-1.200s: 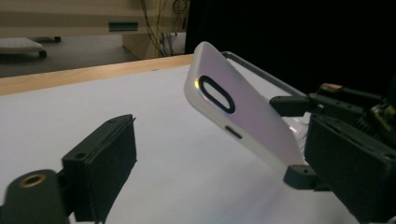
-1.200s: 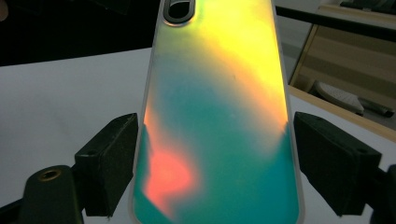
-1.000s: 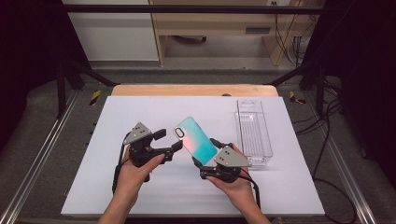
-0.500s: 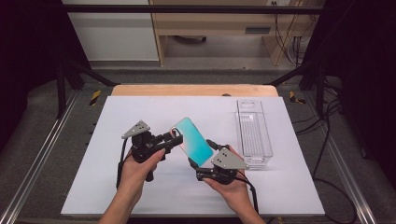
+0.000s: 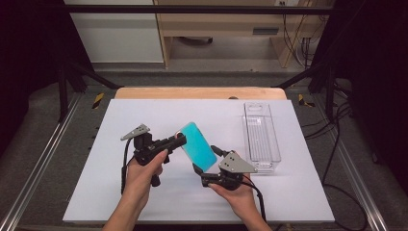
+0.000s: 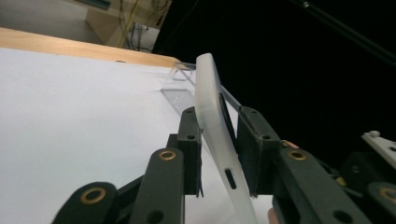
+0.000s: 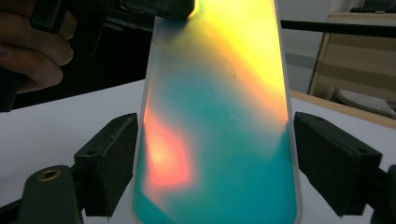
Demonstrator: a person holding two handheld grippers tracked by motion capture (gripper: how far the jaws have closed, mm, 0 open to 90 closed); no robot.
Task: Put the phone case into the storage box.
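Two grippers now meet on one phone case (image 5: 196, 146), lifted clear of the white table (image 5: 120, 192) and tilted between them. My right gripper (image 5: 208, 171) clamps its lower end across the width, pads against both long edges. My left gripper (image 5: 180, 140) has just been closing on the upper end; in the left gripper view one pad (image 6: 192, 140) touches the case's face while the other sits just beside the far side, so I judge this second grip nearly made, not yet firm. What remains, as I read it, is carrying the case to the clear tray (image 5: 262, 139), well apart on my right.
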